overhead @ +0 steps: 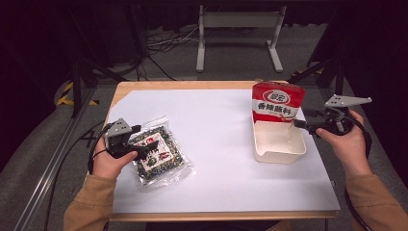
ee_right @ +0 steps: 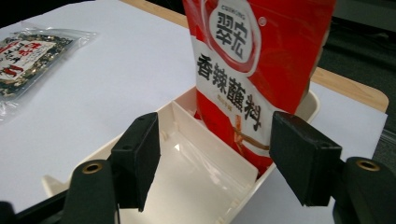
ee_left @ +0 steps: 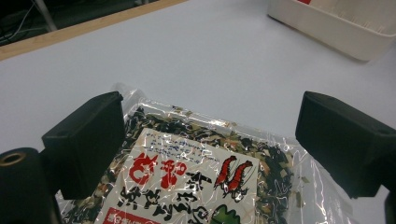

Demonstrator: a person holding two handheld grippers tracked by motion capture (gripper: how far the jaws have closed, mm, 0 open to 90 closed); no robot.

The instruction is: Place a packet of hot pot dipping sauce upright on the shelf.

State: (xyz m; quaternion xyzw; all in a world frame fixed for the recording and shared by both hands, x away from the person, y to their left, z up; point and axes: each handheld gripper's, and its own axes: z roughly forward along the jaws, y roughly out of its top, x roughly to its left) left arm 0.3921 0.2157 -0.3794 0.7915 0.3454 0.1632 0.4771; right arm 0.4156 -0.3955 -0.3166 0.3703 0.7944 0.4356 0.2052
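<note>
The table (overhead: 216, 192) carries a white bin (overhead: 279, 147) at the right, where a red pouch (overhead: 278, 101) stands propped against a divider. The clear packet (overhead: 161, 154) lies flat at the left. The left claw (overhead: 144, 151) gapes over it, holding nothing; the right claw (overhead: 298, 123), also empty, spreads toward the bin.

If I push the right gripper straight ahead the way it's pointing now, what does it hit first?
Most likely the red seasoning pouch standing in the far section of the white divided tray. The right gripper, jaws open, already sits over the tray's near section; the low divider may come first, depth is unclear.
</note>
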